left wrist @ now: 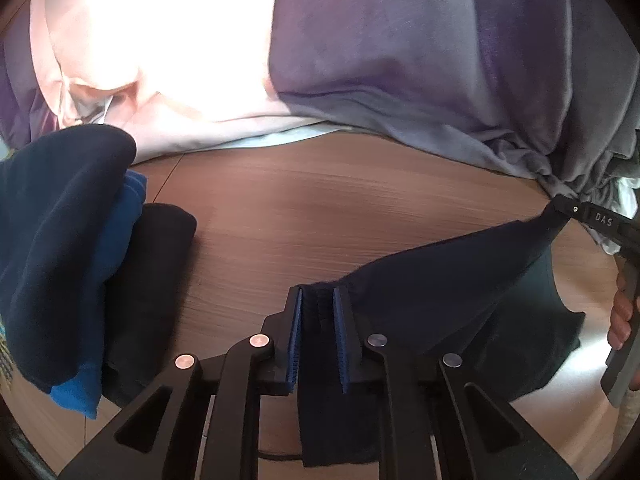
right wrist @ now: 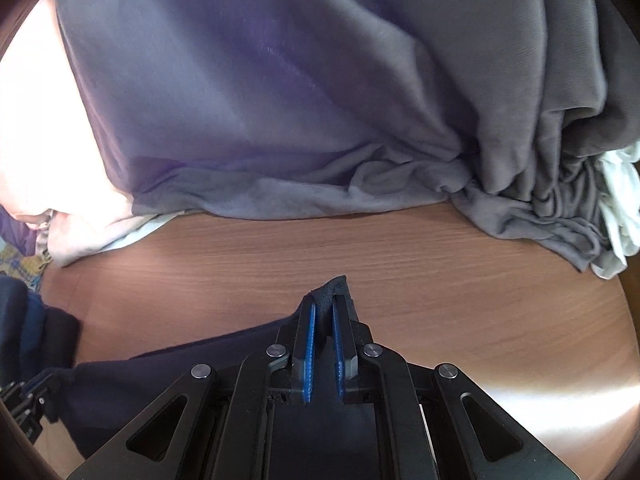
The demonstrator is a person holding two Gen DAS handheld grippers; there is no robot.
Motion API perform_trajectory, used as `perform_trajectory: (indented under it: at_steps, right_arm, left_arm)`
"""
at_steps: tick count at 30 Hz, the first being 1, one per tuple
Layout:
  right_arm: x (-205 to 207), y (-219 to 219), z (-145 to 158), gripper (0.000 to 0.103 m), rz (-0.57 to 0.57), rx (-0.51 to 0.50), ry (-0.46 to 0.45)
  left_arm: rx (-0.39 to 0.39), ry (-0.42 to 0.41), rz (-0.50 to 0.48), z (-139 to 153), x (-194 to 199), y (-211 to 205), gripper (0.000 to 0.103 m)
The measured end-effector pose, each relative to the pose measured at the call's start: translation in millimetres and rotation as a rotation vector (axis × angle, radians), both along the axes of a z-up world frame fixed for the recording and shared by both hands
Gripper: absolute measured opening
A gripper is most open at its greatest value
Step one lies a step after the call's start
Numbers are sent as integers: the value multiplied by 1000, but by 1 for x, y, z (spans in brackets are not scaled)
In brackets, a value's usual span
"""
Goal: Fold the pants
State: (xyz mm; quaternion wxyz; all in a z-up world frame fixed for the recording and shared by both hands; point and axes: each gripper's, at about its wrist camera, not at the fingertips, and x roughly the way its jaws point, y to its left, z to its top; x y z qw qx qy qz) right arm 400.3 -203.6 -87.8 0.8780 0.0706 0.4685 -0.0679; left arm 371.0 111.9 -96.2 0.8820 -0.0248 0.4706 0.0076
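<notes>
1. Left claw (left wrist: 319,296): jaws nearly together with dark navy fabric of the pants (left wrist: 460,280) bunched between the blue ribbed pads (left wrist: 294,340); the cloth fills the gap and hangs down beneath the claw.
2. Right claw (right wrist: 325,304): clamped on another edge of the same pants (right wrist: 180,376), a small tuft of fabric poking out past the fingertips. In the left wrist view this claw (left wrist: 560,206) sits to the right of and beyond the left claw, with part of a hand (left wrist: 622,316) on its handle.
3. Pants: dark navy, stretched between the two claws, the span sagging toward the counter (left wrist: 300,208) below; in the right wrist view the fabric trails off to the left of the right claw.
4. Counter: wood-grain brown, bare directly ahead of both claws.
5. Grey-purple garment (right wrist: 280,100): large, rumpled, lying across the counter beyond both claws.
6. Pale pink cloth (left wrist: 160,60): ahead and left of the left claw, strongly overexposed.
7. Stack of dark clothes (left wrist: 68,240): left of the left claw, navy on top, a bright blue layer (left wrist: 116,272) and a black piece (left wrist: 160,260) beside it.
8. White cloth (right wrist: 620,200): far right of the right claw, tucked against the grey garment.
</notes>
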Motion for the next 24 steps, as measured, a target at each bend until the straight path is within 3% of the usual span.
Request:
perform_trajectory:
  at_steps: [1, 3, 7, 11, 14, 24]
  right_arm:
    - [3, 0, -2, 14, 2, 1, 2]
    - [8, 3, -6, 39, 13, -21, -4]
    - [9, 10, -2, 40, 25, -80, -39]
    - [3, 11, -2, 40, 26, -90, -30]
    - [-6, 8, -1, 40, 26, -82, -20]
    - [-55, -10, -6, 40, -41, 0, 44]
  left_arm:
    - [0, 3, 11, -1, 2, 2, 22]
    - [8, -2, 33, -3, 5, 7, 26]
    - [49, -42, 48, 2, 3, 10, 44]
    - [141, -112, 0, 11, -5, 5, 47]
    - [169, -134, -100, 17, -7, -1, 47]
    - [134, -120, -489, 18, 5, -47, 47]
